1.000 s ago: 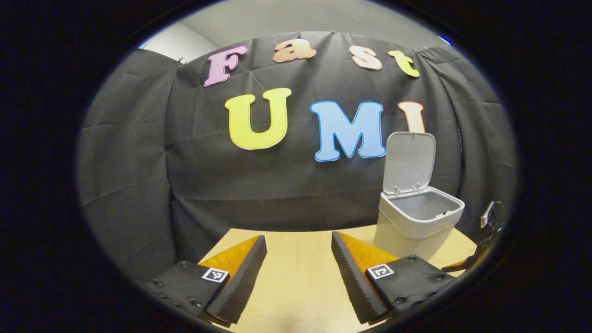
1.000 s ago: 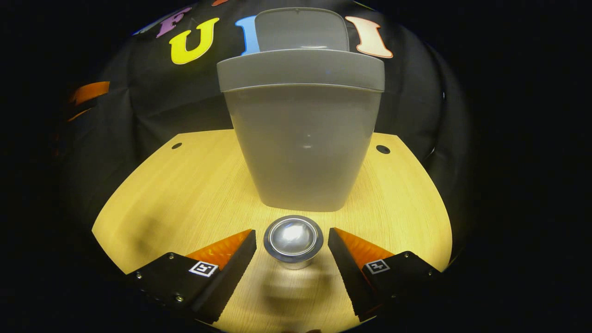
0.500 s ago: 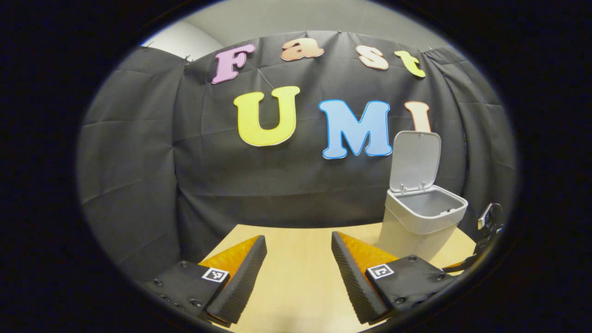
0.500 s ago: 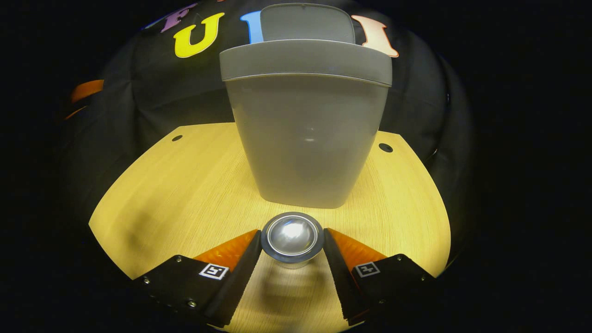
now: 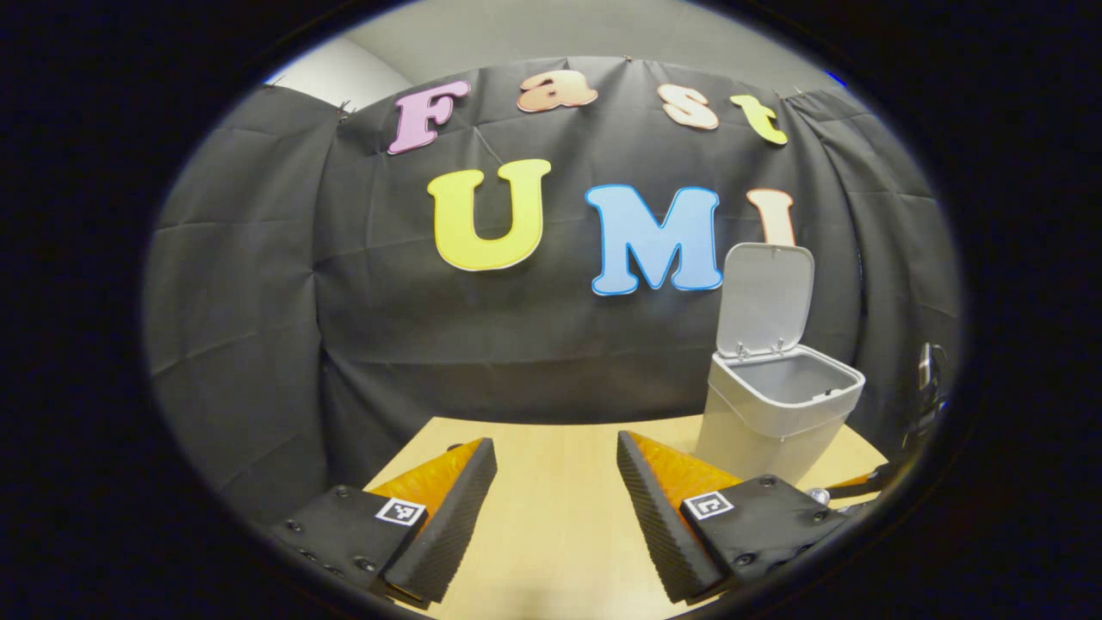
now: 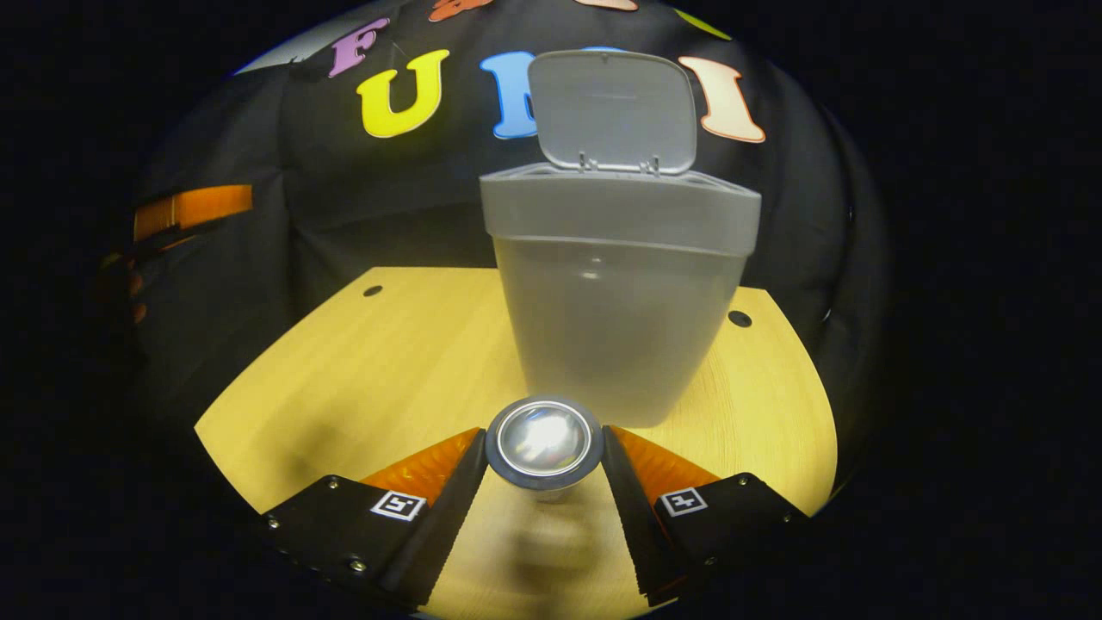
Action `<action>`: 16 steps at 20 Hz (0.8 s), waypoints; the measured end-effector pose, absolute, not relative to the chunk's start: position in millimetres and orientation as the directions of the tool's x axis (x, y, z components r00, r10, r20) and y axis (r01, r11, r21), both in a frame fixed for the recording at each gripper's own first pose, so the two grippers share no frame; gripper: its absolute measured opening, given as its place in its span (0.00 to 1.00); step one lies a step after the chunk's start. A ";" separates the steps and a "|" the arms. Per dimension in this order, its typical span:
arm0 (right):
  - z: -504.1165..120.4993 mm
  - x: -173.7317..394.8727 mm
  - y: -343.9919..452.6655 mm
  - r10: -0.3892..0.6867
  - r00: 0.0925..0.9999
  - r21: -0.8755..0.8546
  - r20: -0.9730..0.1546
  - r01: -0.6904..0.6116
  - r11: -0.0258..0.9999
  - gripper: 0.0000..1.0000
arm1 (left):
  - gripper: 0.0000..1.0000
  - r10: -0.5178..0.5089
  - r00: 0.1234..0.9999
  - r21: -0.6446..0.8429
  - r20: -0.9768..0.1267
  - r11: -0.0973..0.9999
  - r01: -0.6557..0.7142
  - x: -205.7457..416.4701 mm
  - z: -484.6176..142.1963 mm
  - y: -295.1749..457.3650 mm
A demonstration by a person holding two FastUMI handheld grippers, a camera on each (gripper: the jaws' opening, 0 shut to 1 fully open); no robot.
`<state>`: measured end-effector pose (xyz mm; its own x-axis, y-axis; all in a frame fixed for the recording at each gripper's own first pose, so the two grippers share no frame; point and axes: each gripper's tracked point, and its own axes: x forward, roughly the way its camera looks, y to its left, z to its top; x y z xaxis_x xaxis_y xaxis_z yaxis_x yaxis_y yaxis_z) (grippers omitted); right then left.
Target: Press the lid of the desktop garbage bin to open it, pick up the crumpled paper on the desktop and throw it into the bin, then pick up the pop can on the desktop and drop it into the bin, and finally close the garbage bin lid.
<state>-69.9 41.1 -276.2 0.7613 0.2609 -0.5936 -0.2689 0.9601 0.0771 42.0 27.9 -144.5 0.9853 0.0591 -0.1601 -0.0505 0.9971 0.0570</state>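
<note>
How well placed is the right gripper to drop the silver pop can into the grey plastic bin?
Probably well. The right gripper is shut on the silver pop can, the grey plastic bin stands directly ahead, and its lid is raised upright. The can must still clear the rim.

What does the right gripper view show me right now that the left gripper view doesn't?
Right gripper view: the right tool shut on the pop can just in front of the bin's front wall, and two dark holes in the desk.

Left gripper view: the left tool open with nothing between its fingers, and down into the bin's open mouth.

Both: the grey bin standing on the wooden desk with its lid raised upright.
</note>
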 end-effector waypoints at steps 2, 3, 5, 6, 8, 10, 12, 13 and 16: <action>-255.8 -65.0 55.0 0.294 0.775 0.081 -0.559 -0.302 0.950 0.84 | 0.96 0.057 0.985 0.054 -0.161 0.997 -0.049 41.7 -144.9 28.2; -244.9 -62.2 61.3 0.310 0.783 0.082 -0.539 -0.318 0.945 0.84 | 0.96 0.058 0.985 0.054 -0.161 0.997 -0.050 41.9 -145.1 29.0; -222.0 -54.2 75.1 0.344 0.798 0.091 -0.495 -0.346 0.934 0.84 | 0.96 0.062 0.985 0.057 -0.159 0.997 -0.054 41.6 -144.9 31.7; -210.6 -51.5 81.5 0.360 0.805 0.096 -0.472 -0.359 0.928 0.83 | 0.96 0.064 0.985 0.058 -0.159 0.997 -0.056 41.5 -144.7 32.9; -188.4 -46.1 93.3 0.390 0.816 0.109 -0.426 -0.382 0.918 0.83 | 0.96 0.068 0.985 0.057 -0.159 0.997 -0.060 41.7 -144.5 35.7; -168.1 -40.0 101.3 0.412 0.827 0.116 -0.383 -0.400 0.909 0.83 | 0.96 0.073 0.985 0.057 -0.158 0.996 -0.065 42.4 -144.8 38.0; -146.7 -34.8 108.4 0.429 0.836 0.122 -0.342 -0.413 0.902 0.83 | 0.96 0.076 0.985 0.057 -0.158 0.996 -0.068 42.7 -144.4 39.3; -136.4 -31.3 109.7 0.435 0.842 0.122 -0.319 -0.419 0.900 0.83 | 0.96 0.078 0.984 0.056 -0.158 0.996 -0.070 42.8 -144.4 40.1; -109.0 -21.4 113.4 0.445 0.857 0.119 -0.259 -0.429 0.895 0.83 | 0.96 0.081 0.984 0.053 -0.158 0.996 -0.073 44.5 -145.2 41.6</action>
